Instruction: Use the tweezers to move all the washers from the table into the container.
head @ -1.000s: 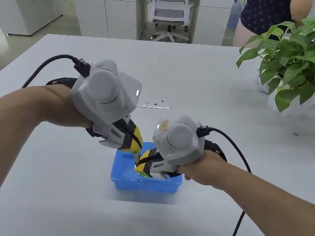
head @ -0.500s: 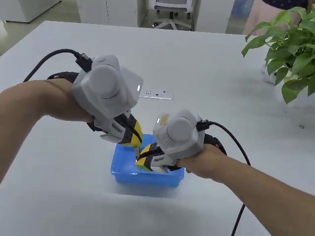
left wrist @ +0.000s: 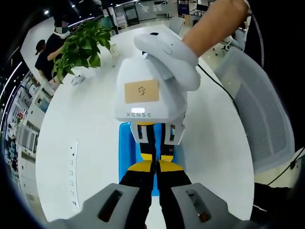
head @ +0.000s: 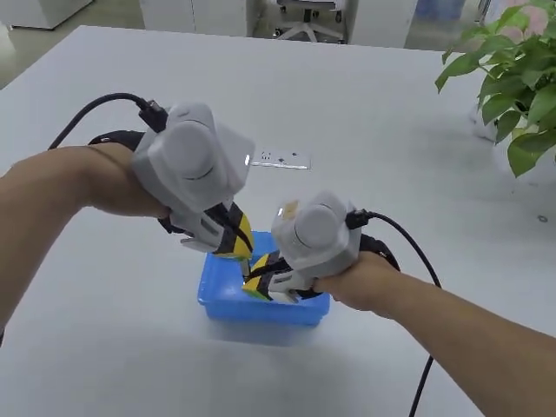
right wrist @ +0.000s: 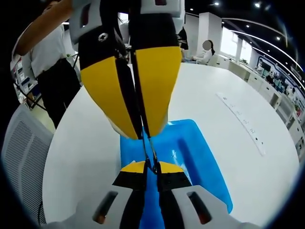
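Blue container (head: 219, 297) sits under both grippers: above it, the left gripper (head: 236, 245) clamps the tweezers (right wrist: 141, 119); the right gripper (head: 259, 285) has its jaws together at their tips.

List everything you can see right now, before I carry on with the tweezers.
container: 1, blue, on the table under both grippers
tweezers: 1, dark, over the container
table: 1, white, under everything
marked strip: 1, white, flat on the table beyond the container
plant: 1, green, far right of the table
office chair: 1, white, beyond the table's far edge
bystander: 1, white shirt, standing beside the table
cables: 2, black, one from each gripper
left gripper: 1, grey, yellow-black jaws shut on the tweezers
right gripper: 1, same colours, jaws closed at the tweezers' tip end
left hand, right hand: 2, one holding each gripper
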